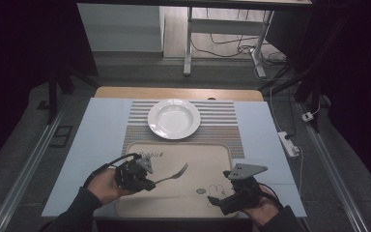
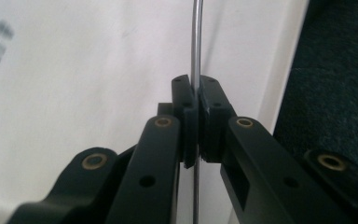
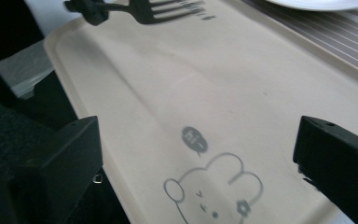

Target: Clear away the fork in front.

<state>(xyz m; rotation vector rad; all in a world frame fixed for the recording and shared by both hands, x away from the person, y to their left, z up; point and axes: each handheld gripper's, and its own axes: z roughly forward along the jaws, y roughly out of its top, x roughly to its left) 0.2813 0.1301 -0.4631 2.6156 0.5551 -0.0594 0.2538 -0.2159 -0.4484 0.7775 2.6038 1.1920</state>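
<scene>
A metal fork (image 1: 175, 173) hangs just above the beige tray (image 1: 207, 162), tines pointing toward the far right. My left gripper (image 1: 147, 182) is shut on its handle. In the left gripper view the thin handle (image 2: 196, 42) runs up between the two pressed pads (image 2: 185, 100). My right gripper (image 1: 216, 200) stands over the tray's near right corner, open with nothing between its fingers (image 3: 70, 154). In the right gripper view the fork (image 3: 165, 11) shows far off above the tray (image 3: 223, 79), which has a bear drawing (image 3: 214, 191).
A white deep plate (image 1: 174, 118) rests on a striped placemat (image 1: 222, 126) beyond the tray. A light cloth (image 1: 99, 130) covers the table. A power strip (image 1: 289, 144) lies off the table's right edge, on the floor. Table legs and cables stand farther back.
</scene>
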